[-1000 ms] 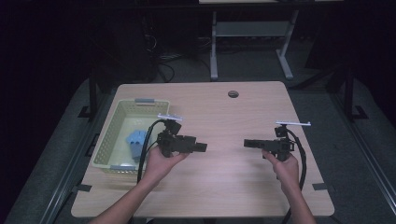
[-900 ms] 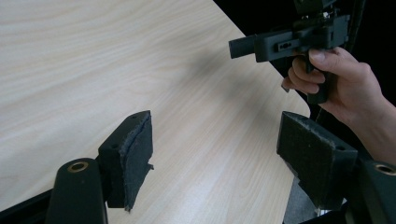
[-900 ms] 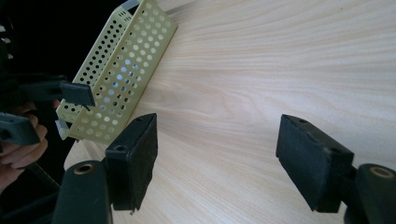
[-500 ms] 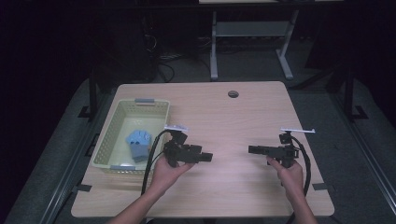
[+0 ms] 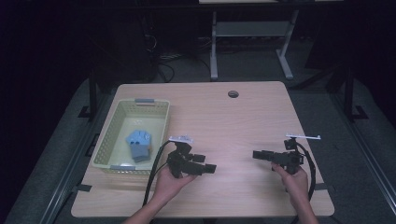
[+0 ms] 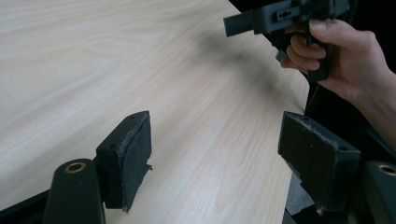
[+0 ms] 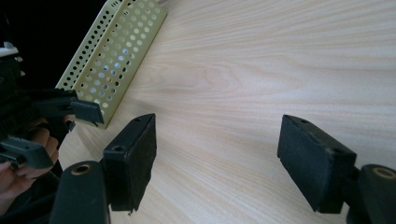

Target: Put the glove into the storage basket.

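Two black grippers, left gripper (image 5: 209,163) and right gripper (image 5: 258,154), both spread wide, over pale woodgrain table (image 5: 224,116), perforated yellow basket (image 5: 122,115).

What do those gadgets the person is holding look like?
Each hand-held gripper, left and right, is black, with two flat jaws faced in dark foam pads. A black cable trails from each, and a small pale plate sits on top. The forearms are bare.

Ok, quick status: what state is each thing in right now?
Left gripper: open, empty, above the table.
Right gripper: open, empty, above the table.
Basket: upright at the table's left, holding the blue item.
Blue item: lying on the basket floor, untouched.
Table: bare wood between the grippers.
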Motion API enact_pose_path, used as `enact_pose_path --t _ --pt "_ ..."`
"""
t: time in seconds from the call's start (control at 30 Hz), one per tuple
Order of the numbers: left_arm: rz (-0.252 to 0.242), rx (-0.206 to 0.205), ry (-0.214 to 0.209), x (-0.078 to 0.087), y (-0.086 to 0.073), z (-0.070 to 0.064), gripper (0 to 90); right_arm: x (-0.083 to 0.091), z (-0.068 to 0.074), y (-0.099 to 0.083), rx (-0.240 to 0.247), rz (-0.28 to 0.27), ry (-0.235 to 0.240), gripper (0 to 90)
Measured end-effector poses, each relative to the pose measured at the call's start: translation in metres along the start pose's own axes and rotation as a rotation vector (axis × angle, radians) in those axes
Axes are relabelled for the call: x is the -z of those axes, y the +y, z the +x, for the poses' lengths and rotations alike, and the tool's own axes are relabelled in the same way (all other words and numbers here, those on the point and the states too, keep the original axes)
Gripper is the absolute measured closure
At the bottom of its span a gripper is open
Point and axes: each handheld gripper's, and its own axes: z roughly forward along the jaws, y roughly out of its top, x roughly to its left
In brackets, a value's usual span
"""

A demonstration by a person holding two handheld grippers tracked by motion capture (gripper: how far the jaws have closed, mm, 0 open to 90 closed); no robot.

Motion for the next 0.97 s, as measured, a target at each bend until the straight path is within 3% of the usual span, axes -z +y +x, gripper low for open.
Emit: enact_pose_path --t 0.37,0.63,0.83,0.97 --pt "-0.024 0.01 -0.023 -0.001 -0.015 -0.001 24.8 0.013 -0.012 -0.017 -0.012 -0.013 -0.011 27.6" --pt "-0.031 -0.018 -0.017 -0.001 -0.021 -0.002 24.8 0.023 -0.011 -0.025 -0.002 -0.045 0.001 27.6" --pt "-0.059 -0.011 -0.027 -0.001 -0.028 -0.002 24.7 0.026 -0.012 -0.032 -0.017 -0.093 0.025 26.9" --pt "-0.048 -0.022 -0.029 -0.001 -0.032 -0.001 24.8 0.026 -0.012 -0.037 -0.012 -0.094 0.014 26.2"
